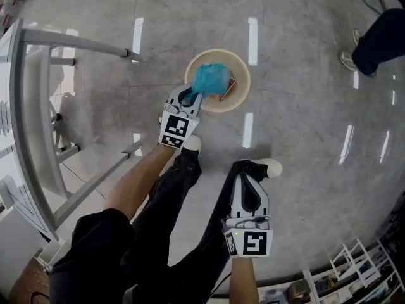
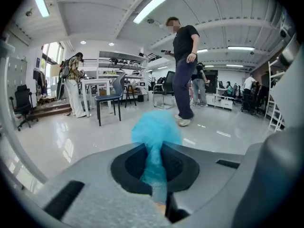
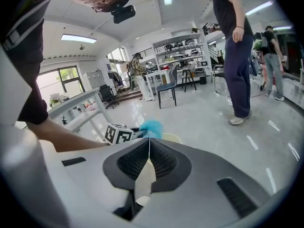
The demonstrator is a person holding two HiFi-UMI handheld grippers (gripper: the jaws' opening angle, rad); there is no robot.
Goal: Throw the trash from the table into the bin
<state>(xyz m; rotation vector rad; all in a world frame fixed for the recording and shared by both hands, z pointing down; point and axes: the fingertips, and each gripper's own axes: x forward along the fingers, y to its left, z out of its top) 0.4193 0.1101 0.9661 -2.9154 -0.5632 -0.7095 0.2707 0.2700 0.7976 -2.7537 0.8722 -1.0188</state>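
Note:
In the head view a round cream bin [image 1: 238, 94] stands on the floor in front of my feet. My left gripper [image 1: 193, 97] is shut on a crumpled blue plastic wad [image 1: 211, 78], which hangs over the bin's left half. In the left gripper view the blue wad [image 2: 156, 131] bulges out beyond the closed left gripper [image 2: 155, 151]. My right gripper [image 1: 245, 175] is lower and nearer to me, short of the bin, above my right leg. In its own view the right gripper [image 3: 149, 141] is shut on a white paper scrap [image 3: 144, 178]. Some trash [image 1: 228, 87] lies in the bin.
A white table frame [image 1: 39, 106] runs along the left. My legs in black trousers and white shoes [image 1: 271, 167] stand just below the bin. Another person [image 2: 183, 65] stands a few steps beyond it, with chairs [image 2: 110, 97] and desks further back.

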